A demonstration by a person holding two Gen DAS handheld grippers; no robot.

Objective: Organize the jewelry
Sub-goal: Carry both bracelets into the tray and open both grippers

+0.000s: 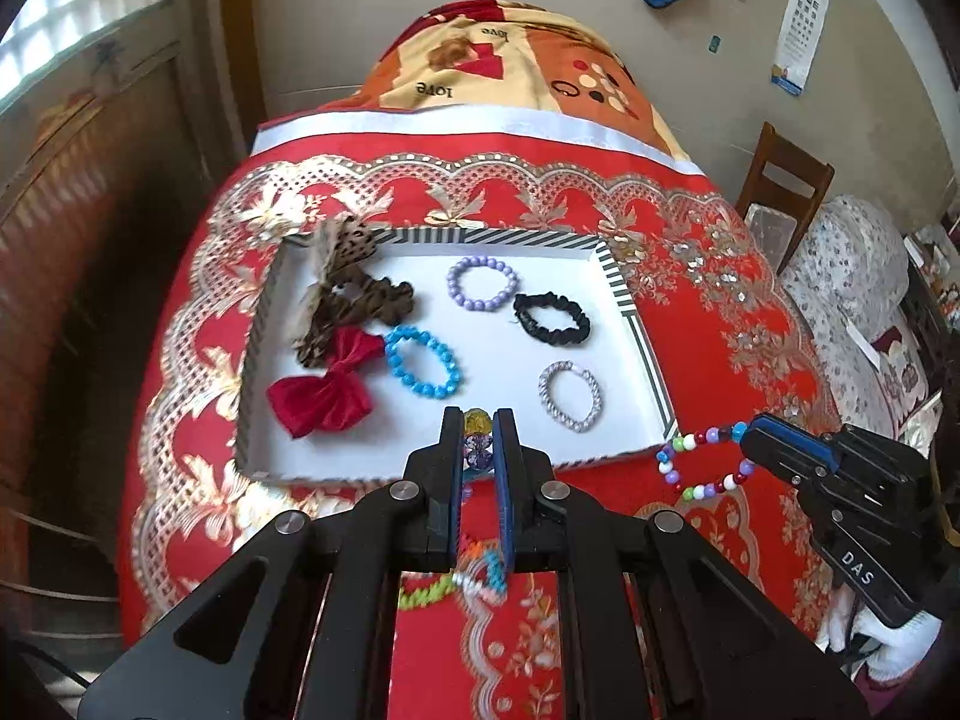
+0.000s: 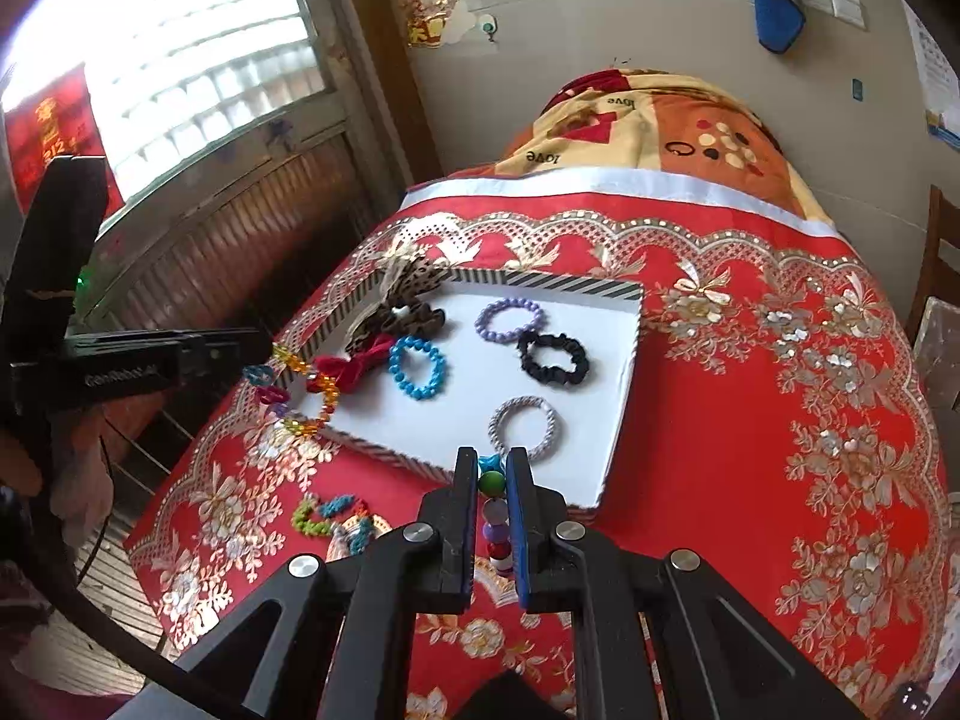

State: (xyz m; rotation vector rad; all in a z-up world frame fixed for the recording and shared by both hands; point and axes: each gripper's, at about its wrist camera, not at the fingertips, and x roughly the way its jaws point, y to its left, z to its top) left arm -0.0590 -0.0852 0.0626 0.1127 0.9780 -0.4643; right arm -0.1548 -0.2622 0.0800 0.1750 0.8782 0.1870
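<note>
Left gripper (image 1: 478, 438) and right gripper (image 2: 492, 483) each pinch a light, floppy bead bracelet (image 1: 708, 462) – hold by the beads – just short of the tray (image 1: 624, 288).

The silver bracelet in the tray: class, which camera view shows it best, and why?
The left wrist view: the silver bracelet lies whole and clear in the tray. In the right wrist view, the right gripper fingertips cover its near edge.
</note>
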